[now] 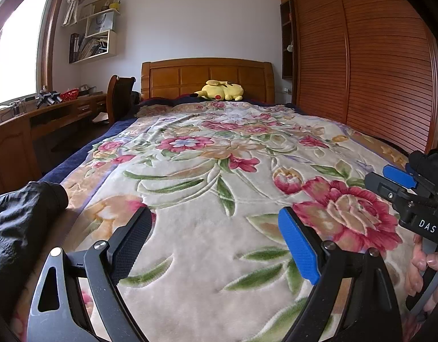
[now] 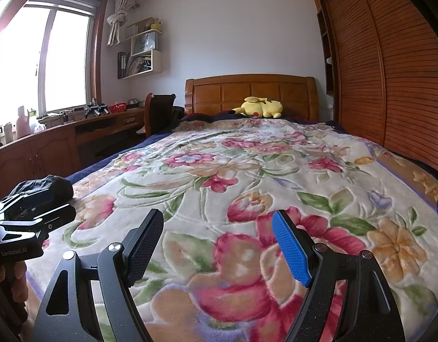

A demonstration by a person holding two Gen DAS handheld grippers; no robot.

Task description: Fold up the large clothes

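A black garment (image 1: 16,222) lies bunched at the near left edge of the bed; in the right wrist view it (image 2: 45,185) shows behind the left gripper. My left gripper (image 1: 216,228) is open and empty, hovering over the floral blanket (image 1: 207,171), just right of the garment. My right gripper (image 2: 217,230) is open and empty over the blanket (image 2: 247,176), further right. The right gripper also shows at the right edge of the left wrist view (image 1: 401,182).
A yellow plush toy (image 1: 221,90) lies by the wooden headboard (image 1: 190,77). A slatted wooden wardrobe (image 1: 375,71) runs along the bed's right side. A desk (image 1: 48,114) and chair (image 1: 119,97) stand to the left under the window.
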